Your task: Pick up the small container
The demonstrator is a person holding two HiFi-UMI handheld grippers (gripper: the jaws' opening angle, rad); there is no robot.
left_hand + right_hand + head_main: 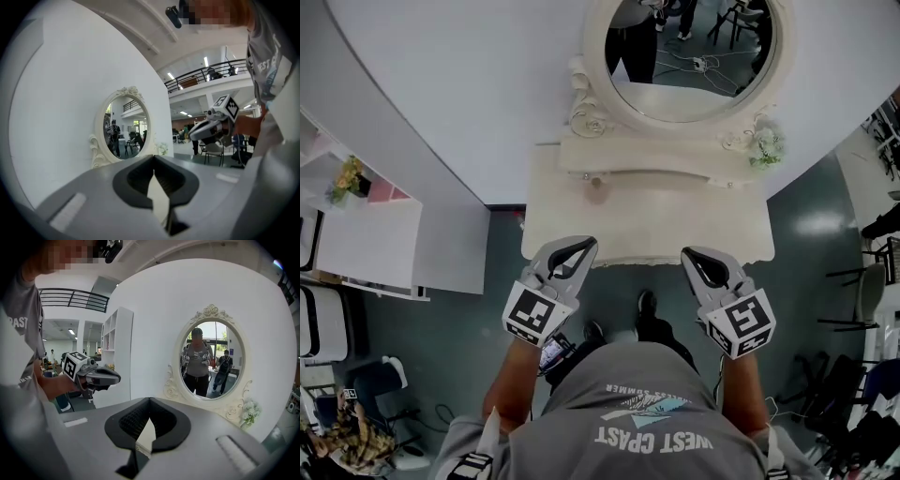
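A cream dressing table (675,220) with an oval mirror (689,56) stands against the white wall. A small round pale container (597,184) sits at the table's back left, below the mirror's frame. My left gripper (582,247) hangs at the table's front edge, shut and empty. My right gripper (691,255) is level with it to the right, also shut and empty. In the left gripper view the jaws (153,160) meet with nothing between them, and the right gripper (208,131) floats beside. The right gripper view shows its jaws (149,402) closed and the left gripper (101,377) beside.
A white shelf unit (370,230) stands to the left of the table. A small bunch of white flowers (766,147) rests at the table's back right. Chairs and clutter (867,291) line the right side. The person's feet (645,305) are just before the table.
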